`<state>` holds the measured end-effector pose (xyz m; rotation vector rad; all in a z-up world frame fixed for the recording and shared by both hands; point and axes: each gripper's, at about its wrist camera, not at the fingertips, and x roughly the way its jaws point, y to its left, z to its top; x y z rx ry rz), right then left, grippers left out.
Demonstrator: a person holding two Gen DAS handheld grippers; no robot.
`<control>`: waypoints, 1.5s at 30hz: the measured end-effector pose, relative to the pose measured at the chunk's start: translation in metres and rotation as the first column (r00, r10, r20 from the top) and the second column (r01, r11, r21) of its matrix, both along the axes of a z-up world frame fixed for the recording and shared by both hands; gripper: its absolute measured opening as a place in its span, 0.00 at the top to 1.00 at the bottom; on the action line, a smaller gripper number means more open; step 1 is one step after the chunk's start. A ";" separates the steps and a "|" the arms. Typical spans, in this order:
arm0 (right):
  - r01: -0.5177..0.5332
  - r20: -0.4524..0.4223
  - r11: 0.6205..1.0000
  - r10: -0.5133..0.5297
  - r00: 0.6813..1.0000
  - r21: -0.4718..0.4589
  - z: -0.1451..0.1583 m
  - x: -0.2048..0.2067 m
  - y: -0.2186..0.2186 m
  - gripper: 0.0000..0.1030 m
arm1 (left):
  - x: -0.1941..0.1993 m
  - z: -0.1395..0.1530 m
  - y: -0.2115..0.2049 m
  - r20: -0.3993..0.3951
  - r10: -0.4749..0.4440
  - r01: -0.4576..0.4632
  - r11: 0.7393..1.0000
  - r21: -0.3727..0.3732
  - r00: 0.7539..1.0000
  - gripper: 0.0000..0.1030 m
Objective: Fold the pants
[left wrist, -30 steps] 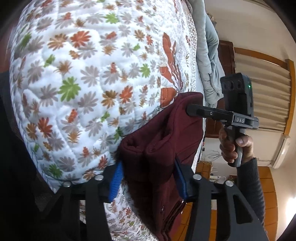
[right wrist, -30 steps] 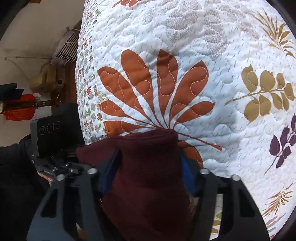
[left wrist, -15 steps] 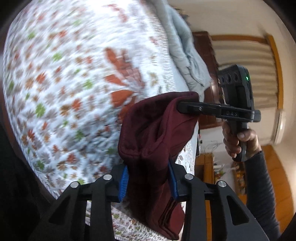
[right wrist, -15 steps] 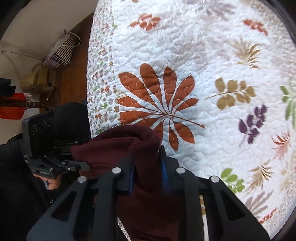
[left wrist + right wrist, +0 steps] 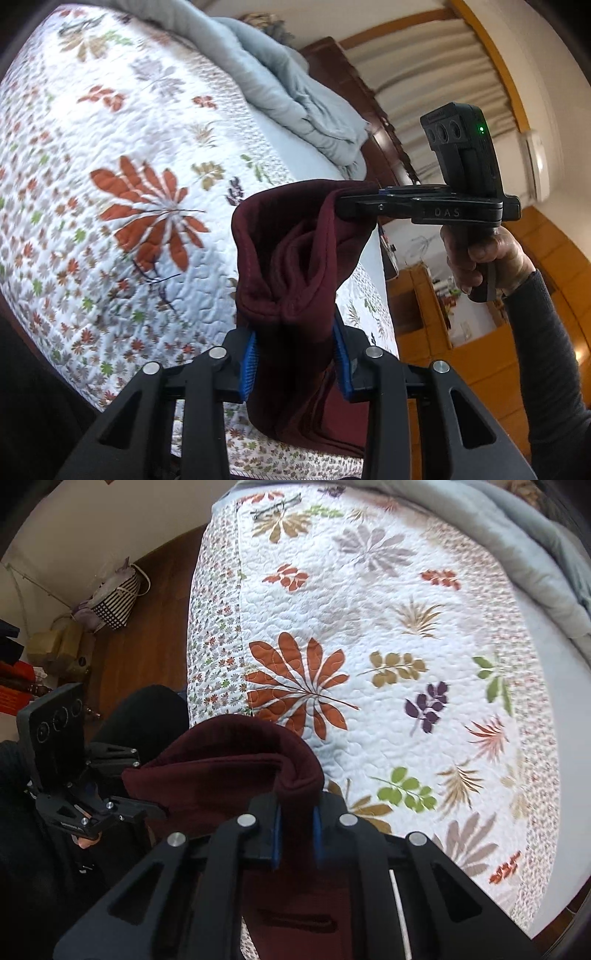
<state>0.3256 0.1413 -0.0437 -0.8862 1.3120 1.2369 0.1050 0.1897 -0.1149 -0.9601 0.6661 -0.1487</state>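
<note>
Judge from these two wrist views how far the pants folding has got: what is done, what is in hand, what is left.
Done: both claws have just closed on the maroon pants, the left claw and the right claw each pinching a bunched edge. In hand: the pants hang between them above the quilt. Left: no flat, finished fold lies on the quilt; laying down and folding remain.

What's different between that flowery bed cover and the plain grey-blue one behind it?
The quilt is white with leaf prints; the blanket is plain grey-blue. The quilt lies spread flat; the blanket sits bunched in a heap at the far end. Both are on the same bed.
</note>
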 end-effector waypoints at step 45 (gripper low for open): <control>0.225 0.263 0.959 -0.265 0.928 0.174 0.106 -0.047 -0.233 0.89 | 0.002 0.123 -0.172 0.144 -0.358 0.307 0.908 0.286 0.923 0.67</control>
